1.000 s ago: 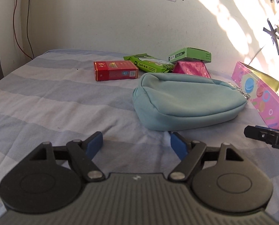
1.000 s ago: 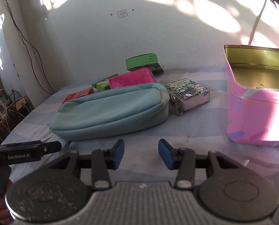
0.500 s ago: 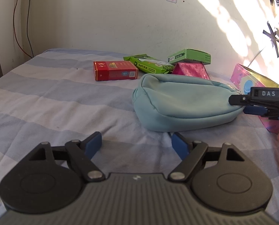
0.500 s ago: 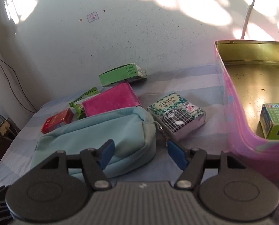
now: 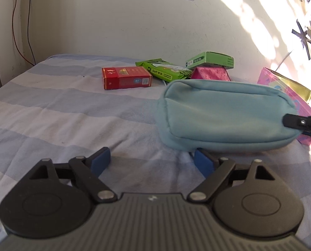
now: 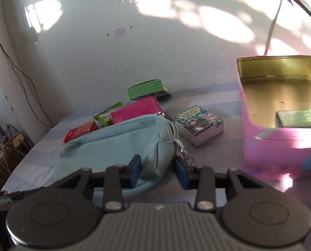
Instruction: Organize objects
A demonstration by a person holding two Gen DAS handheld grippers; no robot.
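Note:
A light blue zip pouch (image 5: 224, 117) lies on the striped bed; it also shows in the right wrist view (image 6: 117, 142). My right gripper (image 6: 158, 170) is open, its blue pads either side of the pouch's near end by the zipper pull. My left gripper (image 5: 152, 160) is open and empty, low over the bed just in front of the pouch's left end. The open pink tin (image 6: 280, 144) stands to the right and holds a green box (image 6: 301, 118). The right gripper's black tip (image 5: 301, 123) shows at the pouch's right end.
Behind the pouch lie a red box (image 5: 126, 80), a green packet (image 5: 165, 70), a green carton (image 5: 210, 59) resting on a magenta pouch (image 5: 210, 74), and a patterned box (image 6: 198, 125). The wall (image 5: 134, 21) closes the back. Cables (image 6: 0, 144) hang off the bed's left side.
My right gripper has come down and forward so its open jaws now straddle the pouch's near end. The left gripper has edged a little closer to the pouch.

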